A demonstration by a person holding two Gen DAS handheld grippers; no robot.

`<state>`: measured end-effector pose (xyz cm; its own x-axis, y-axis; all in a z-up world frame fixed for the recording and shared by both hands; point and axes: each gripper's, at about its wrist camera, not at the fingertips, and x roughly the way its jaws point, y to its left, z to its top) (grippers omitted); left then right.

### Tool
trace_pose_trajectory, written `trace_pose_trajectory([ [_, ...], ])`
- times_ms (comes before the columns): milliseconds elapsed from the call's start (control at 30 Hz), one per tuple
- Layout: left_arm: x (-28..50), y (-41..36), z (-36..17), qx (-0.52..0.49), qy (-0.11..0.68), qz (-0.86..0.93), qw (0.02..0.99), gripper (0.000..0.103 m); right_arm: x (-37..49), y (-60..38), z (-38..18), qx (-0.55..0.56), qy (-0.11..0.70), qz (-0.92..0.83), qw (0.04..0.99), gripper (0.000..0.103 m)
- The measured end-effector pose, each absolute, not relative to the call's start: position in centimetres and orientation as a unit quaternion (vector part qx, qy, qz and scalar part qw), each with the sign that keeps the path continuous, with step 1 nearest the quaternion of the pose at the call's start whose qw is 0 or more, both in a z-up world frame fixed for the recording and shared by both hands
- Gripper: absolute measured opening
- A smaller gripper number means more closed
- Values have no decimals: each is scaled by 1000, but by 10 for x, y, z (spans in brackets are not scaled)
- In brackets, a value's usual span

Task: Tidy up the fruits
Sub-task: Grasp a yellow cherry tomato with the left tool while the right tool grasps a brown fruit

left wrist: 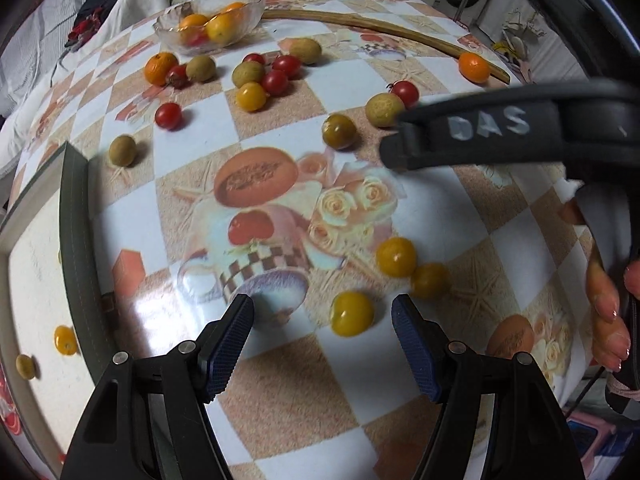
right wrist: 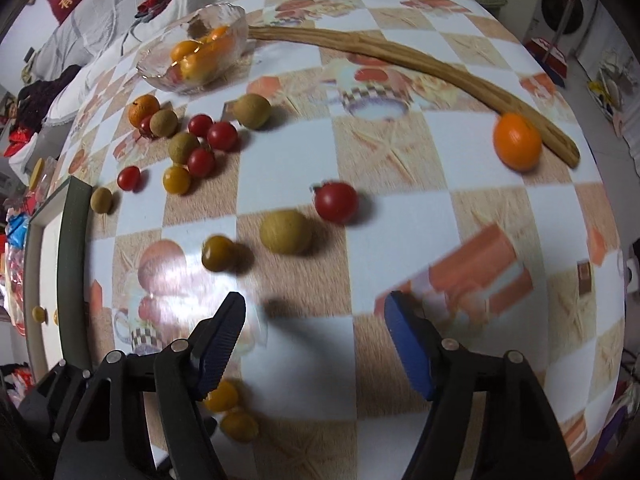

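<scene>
Small fruits lie scattered on the checkered tablecloth (left wrist: 280, 384): red tomatoes, yellow tomatoes, tan longans and orange kumquats. My left gripper (left wrist: 322, 320) is open and empty, with a yellow tomato (left wrist: 352, 314) just between its fingertips on the table. Two more yellow tomatoes (left wrist: 396, 257) lie just beyond. My right gripper (right wrist: 314, 320) is open and empty above the table; a tan longan (right wrist: 285, 231), a red tomato (right wrist: 336, 202) and a dark yellow tomato (right wrist: 218, 253) lie ahead of it. A glass bowl (left wrist: 240, 4) with orange and yellow fruit stands at the far left.
A white tray with a dark green rim (left wrist: 74, 216) at the left holds two small yellow fruits (left wrist: 65, 340). A long wooden stick (right wrist: 360, 50) curves across the far side, with a kumquat (right wrist: 517, 142) against it. The right gripper's body (left wrist: 500, 136) crosses the left wrist view.
</scene>
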<state>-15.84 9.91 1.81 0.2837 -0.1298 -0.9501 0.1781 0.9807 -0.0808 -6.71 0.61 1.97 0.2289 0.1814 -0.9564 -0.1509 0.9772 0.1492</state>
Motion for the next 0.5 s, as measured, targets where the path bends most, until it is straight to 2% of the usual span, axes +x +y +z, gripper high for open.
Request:
trace_pose_trajectory([
  [133,-155,90,17,31,587,-91,804,73,-57,12,20,5,604,112,789,74],
  [233,-155,84,16,43,584,-83,806,73,-52,18,20,-6,597,114,794,66],
  [300,-156,85,16,43,583,-79,807,72,-49,20,21,-13,593,115,797,55],
  [333,-156,85,17,42,583,-79,807,69,-48,20,21,-16,591,115,799,51],
  [400,-157,82,19,43,582,-85,808,57,-47,20,22,-15,588,120,800,30],
  [433,-159,80,19,44,581,-89,808,53,-46,18,22,-13,589,122,799,30],
  [500,-159,76,21,44,582,-98,806,36,-48,15,23,-1,591,123,797,30],
])
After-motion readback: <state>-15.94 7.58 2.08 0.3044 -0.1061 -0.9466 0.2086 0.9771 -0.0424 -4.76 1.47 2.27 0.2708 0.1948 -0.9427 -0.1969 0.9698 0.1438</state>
